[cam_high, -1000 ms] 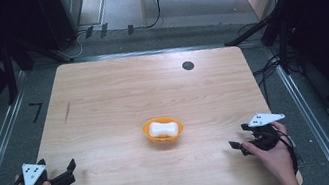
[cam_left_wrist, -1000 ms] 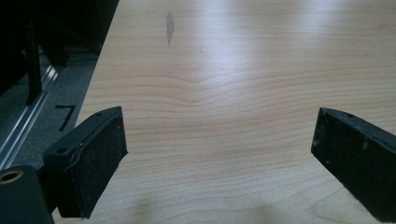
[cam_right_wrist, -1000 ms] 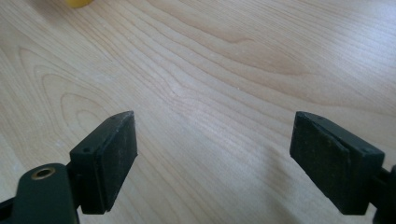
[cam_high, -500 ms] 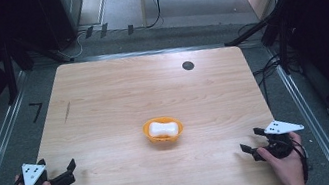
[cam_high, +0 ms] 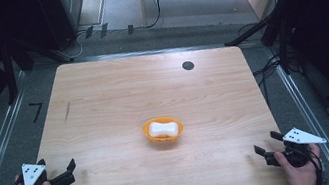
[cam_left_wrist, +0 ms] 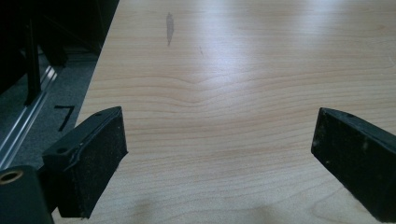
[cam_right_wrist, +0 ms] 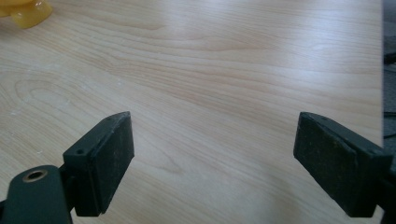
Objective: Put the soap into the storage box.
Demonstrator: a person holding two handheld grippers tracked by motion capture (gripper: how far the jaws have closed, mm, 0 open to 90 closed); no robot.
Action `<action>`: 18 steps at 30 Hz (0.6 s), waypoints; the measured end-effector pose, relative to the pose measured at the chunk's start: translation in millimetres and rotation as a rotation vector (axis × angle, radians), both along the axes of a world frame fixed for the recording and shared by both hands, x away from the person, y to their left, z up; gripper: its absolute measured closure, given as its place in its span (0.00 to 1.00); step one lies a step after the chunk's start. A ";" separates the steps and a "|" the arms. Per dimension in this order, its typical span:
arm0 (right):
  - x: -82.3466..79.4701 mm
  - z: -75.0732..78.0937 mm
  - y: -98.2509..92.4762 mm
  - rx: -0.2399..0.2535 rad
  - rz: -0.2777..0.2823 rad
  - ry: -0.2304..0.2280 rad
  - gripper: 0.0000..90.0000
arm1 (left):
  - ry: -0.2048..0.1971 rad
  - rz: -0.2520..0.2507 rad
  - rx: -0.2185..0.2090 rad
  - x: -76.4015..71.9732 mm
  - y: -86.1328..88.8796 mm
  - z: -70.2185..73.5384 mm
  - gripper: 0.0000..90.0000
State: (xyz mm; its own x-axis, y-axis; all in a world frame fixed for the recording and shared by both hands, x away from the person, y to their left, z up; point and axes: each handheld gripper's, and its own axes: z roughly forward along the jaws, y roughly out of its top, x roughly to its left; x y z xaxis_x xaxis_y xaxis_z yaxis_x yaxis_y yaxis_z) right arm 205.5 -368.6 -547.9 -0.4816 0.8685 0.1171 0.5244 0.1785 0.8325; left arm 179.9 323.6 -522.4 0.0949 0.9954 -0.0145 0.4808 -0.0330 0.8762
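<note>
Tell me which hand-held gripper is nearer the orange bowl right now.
Right, though only slightly. The right hand-held gripper sits open at the table's near right corner. The left hand-held gripper is open at the near left corner, a touch farther from the orange bowl.

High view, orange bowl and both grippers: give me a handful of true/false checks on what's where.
1. The orange bowl sits near the middle of the wooden table. True.
2. The bowl is empty. False: a white block lies in it.
3. The left gripper grips the bowl. False: it is open at the table's near left corner, far from the bowl.
4. The right gripper is open with nothing between its jaws. True.
5. A dark round hole shows near the table's far edge. True.
</note>
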 end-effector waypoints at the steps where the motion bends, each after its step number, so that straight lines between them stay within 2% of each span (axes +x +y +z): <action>1: -2.9 -0.8 -2.8 0.007 -0.012 -0.006 0.14 | -0.001 -0.001 0.001 0.0 -0.1 0.0 0.04; 4: -8.9 -3.7 -8.9 0.036 -0.044 -0.016 0.15 | 0.000 -0.007 0.003 -0.9 -0.7 0.0 0.04; 8: -16.4 -2.9 -11.8 0.047 -0.078 -0.063 0.15 | 0.005 -0.022 0.024 -0.8 -2.4 -0.1 0.04; 9: -16.4 -2.9 -11.8 0.047 -0.078 -0.063 0.15 | 0.005 -0.022 0.024 -0.8 -2.4 -0.1 0.04; 13: -19.2 -2.9 -13.0 0.098 -0.074 -0.079 0.16 | 0.000 -0.008 0.033 0.2 -3.3 -0.4 0.04; 15: -20.8 -2.8 -13.0 0.120 -0.084 -0.094 0.21 | -0.002 -0.002 0.036 -0.6 -3.4 -0.2 0.04; 17: -21.6 -2.7 -12.1 0.107 -0.088 -0.105 0.22 | -0.003 -0.001 0.036 -0.6 -3.4 -0.2 0.04; 18: -20.8 -2.6 -9.3 0.080 -0.093 -0.102 0.25 | -0.002 -0.001 0.034 -0.5 -3.2 -0.2 0.04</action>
